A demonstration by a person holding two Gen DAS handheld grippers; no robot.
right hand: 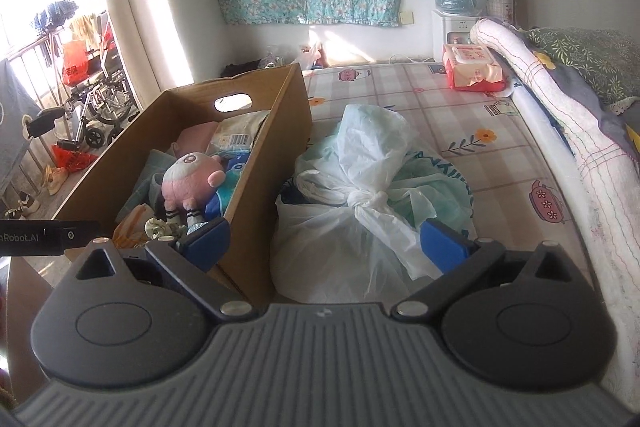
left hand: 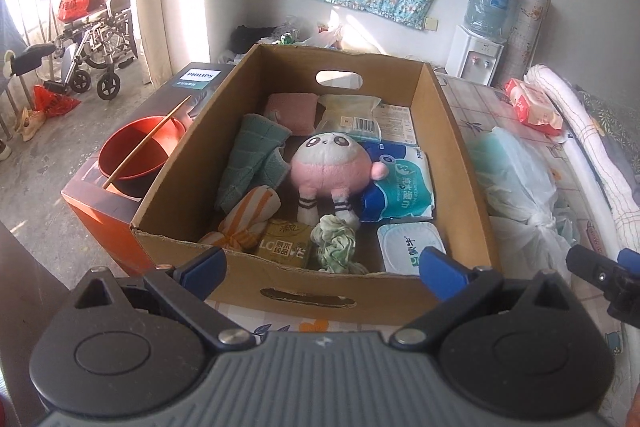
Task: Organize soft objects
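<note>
A brown cardboard box [left hand: 448, 155] sits on the bed and holds soft things. In it lie a pink and white plush toy [left hand: 332, 167], a green towel [left hand: 252, 159], an orange striped cloth [left hand: 248, 219], a pale green scrunchy cloth [left hand: 338, 243], a pink cloth [left hand: 292, 111] and several wipe packs [left hand: 400, 183]. My left gripper [left hand: 324, 263] hangs open over the box's near wall, nothing between its fingers. My right gripper [right hand: 326, 243] stands open above a knotted white plastic bag [right hand: 360, 199], beside the box [right hand: 264, 155]. The plush toy [right hand: 192, 175] shows there too.
A red wipe pack [right hand: 472, 67] lies far back on the patterned mattress [right hand: 460, 131], with a rolled quilt [right hand: 568, 131] along the right. Left of the box stand a red basin [left hand: 136, 155] with a stick on a dark carton [left hand: 192, 79]. A water dispenser [left hand: 476, 55] and a wheelchair [left hand: 96, 51] stand farther off.
</note>
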